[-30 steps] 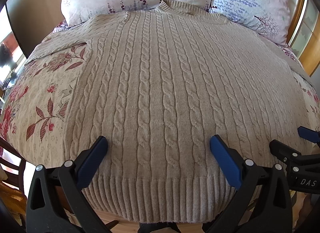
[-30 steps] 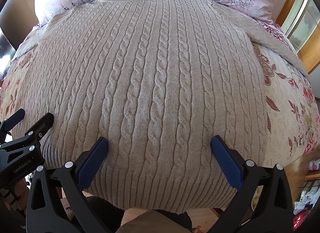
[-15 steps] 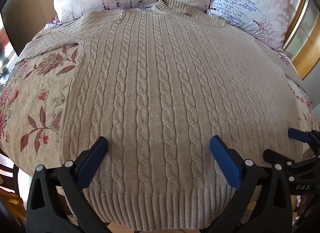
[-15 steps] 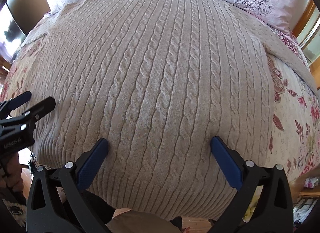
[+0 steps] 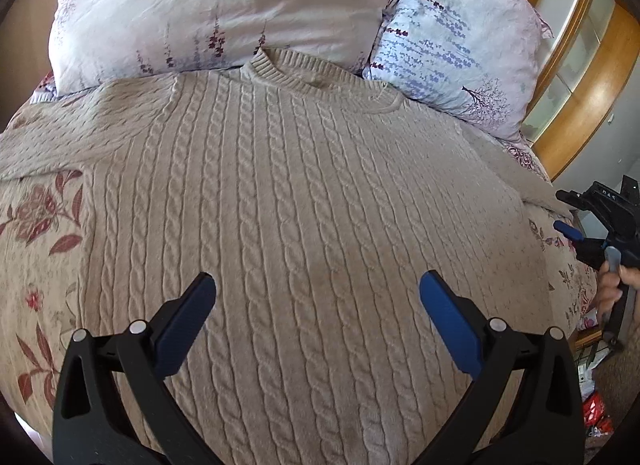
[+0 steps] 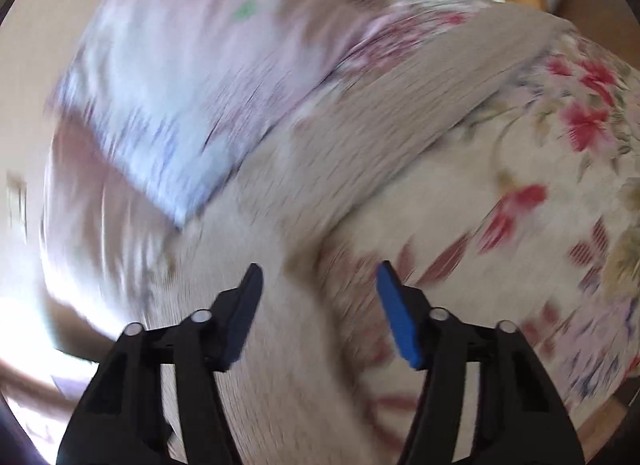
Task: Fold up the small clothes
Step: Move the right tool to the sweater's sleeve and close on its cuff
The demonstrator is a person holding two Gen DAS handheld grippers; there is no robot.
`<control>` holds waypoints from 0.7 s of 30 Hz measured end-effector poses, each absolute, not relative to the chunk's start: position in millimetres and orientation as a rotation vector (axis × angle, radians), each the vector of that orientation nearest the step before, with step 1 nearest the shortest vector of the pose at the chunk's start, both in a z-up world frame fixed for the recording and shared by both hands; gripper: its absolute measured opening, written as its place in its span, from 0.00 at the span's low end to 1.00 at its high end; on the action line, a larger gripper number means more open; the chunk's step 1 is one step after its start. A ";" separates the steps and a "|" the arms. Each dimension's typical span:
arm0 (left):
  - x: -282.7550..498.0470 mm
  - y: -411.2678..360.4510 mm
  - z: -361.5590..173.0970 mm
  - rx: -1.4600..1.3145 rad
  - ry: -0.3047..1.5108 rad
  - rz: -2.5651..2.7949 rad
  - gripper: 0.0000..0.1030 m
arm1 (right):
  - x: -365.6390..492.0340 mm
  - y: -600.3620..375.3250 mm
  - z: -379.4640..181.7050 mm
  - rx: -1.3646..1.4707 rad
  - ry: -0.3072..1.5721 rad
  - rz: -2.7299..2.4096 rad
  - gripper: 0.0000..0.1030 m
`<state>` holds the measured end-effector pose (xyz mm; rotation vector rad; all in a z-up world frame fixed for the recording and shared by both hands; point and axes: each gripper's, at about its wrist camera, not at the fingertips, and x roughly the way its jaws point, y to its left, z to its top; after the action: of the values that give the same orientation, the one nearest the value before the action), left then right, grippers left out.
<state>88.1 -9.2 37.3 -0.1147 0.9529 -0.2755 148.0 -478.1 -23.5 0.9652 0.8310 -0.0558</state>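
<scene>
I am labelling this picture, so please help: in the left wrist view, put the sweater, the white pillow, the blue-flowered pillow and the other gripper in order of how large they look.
1. Sweater, largest.
2. White pillow.
3. Blue-flowered pillow; it is partly hidden behind the white one, so their true order is unsure.
4. Right gripper, smallest, cut off at the picture's edge.

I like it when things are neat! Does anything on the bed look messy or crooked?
Nothing much. The sweater lies flat and face up on the floral bedspread, collar against the pillows, sleeves spread out to the sides. Only a small pucker shows near the right of the collar. The right wrist view is too blurred to judge.
</scene>
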 end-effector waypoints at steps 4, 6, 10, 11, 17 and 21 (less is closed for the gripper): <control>103.9 -14.5 41.1 -0.128 0.947 -0.294 0.98 | 154.7 -537.7 -42.8 1.149 0.764 -0.153 0.50; 111.3 -14.8 40.6 -0.145 0.950 -0.302 0.98 | 160.8 -549.2 -51.9 1.195 0.756 -0.180 0.47; 121.2 -15.1 41.4 -0.193 0.941 -0.333 0.98 | 166.5 -566.3 -67.7 1.257 0.745 -0.255 0.43; 122.8 -15.5 41.9 -0.196 0.938 -0.334 0.98 | 169.4 -568.6 -70.2 1.261 0.741 -0.275 0.39; 130.7 -14.9 40.8 -0.215 0.950 -0.319 0.98 | 175.6 -587.3 -71.7 1.251 0.701 -0.333 0.30; 135.5 -9.5 37.0 -0.244 0.970 -0.298 0.98 | 180.0 -596.9 -74.3 1.228 0.687 -0.359 0.19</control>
<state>135.5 -9.5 37.0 -0.2437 0.9696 -0.2980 180.0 -596.9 -74.3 1.2280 0.6871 -0.3591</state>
